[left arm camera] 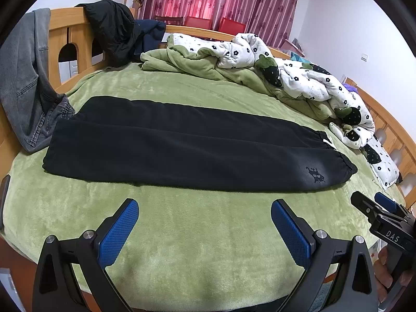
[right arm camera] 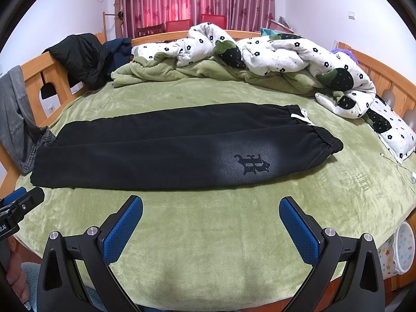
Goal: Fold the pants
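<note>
Ahead of both wide-open hand-held grippers, left and right, we see the black sweatpants lying crosswise on the bed, waistband nearer our right, cuffs nearer our left.

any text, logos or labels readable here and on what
"DAS", white letters on the right gripper body, seen from the left wrist view.
Partial letters, roughly "ot.AI", on the left gripper body at the frame edge; cut off, not fully readable.
Gothic emblem printed on the black pants; a stylised mark, letter uncertain.
</note>
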Available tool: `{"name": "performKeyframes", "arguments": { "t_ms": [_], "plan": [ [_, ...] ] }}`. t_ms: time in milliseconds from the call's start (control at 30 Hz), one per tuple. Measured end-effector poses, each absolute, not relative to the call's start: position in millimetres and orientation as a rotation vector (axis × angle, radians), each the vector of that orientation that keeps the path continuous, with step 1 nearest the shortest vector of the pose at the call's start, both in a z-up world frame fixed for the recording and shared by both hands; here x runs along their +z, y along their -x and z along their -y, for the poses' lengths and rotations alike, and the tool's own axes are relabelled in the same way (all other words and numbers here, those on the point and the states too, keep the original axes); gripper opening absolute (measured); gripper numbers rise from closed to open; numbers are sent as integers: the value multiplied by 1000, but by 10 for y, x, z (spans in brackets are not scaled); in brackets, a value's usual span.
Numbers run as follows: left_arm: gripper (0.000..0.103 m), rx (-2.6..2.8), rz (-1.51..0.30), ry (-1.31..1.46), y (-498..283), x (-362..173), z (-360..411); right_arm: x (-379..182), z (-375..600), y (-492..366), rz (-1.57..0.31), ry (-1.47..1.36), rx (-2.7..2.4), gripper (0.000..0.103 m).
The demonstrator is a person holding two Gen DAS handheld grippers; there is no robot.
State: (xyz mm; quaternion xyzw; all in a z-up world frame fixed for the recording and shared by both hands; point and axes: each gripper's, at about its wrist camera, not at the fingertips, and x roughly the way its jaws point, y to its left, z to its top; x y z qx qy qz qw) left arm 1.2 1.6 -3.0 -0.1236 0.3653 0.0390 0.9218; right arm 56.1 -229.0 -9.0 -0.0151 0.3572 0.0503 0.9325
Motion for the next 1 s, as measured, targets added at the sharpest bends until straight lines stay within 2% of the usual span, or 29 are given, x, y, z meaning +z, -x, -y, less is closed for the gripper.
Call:
{"name": "performKeyframes", "arguments": {
  "t_ms": [1000],
  "plan": [
    [102,79,-750,253,-5,-28,-4,-109,2291,-521,-736,25,105,103]
  ]
}}
